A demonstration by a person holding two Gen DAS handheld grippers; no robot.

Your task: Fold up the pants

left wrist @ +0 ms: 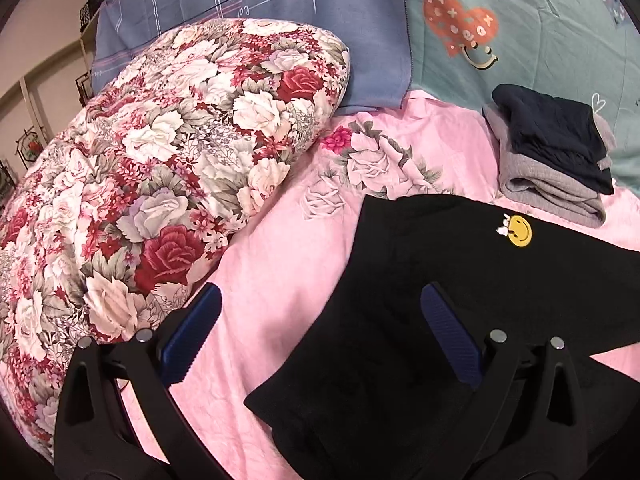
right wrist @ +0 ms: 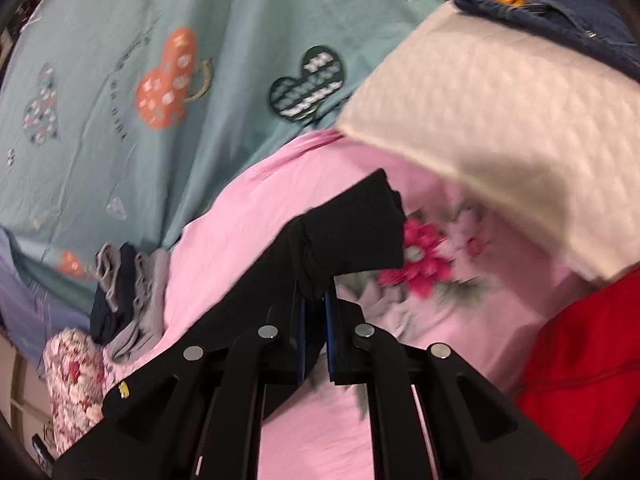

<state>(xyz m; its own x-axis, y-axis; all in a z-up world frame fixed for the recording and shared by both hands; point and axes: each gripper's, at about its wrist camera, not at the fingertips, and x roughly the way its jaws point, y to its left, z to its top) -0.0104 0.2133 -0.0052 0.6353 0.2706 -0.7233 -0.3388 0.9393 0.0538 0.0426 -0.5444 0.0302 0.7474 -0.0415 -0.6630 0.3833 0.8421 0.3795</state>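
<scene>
Surface: a bed under a pink sheet (left wrist: 280, 248) printed with pale roses. A teal cover (left wrist: 540, 32) with heart prints lies across its far side, and a blue checked cloth (left wrist: 280, 12) sits beside that. A large floral quilt (left wrist: 140, 180), bundled high, occupies the left of the bed in the left wrist view. A pale wall with framed items shows at the far left edge of that view.

Other items on the bed: a folded stack (left wrist: 556, 156), dark garment on grey, near the teal cover. In the right wrist view a white padded bundle (right wrist: 500, 128) lies at upper right with denim (right wrist: 560, 12) on top of it, and a red fabric (right wrist: 580, 380) at lower right.

Task item: the black pants (left wrist: 420, 320) lie spread on the pink sheet, a yellow smiley patch (left wrist: 519, 231) facing up.

Left tool (left wrist: 320, 304): pitched downward over the bed, jaws wide apart and holding nothing. One blue pad hangs over the pink sheet near the quilt; the other is over the black pants. Contact with the fabric cannot be confirmed.

Right tool (right wrist: 316, 300): pitched downward, jaws nearly together and clamped on a bunched edge of the pants (right wrist: 352, 232). The pinched fabric stands up beyond the tips above the sheet. This view is motion-blurred
</scene>
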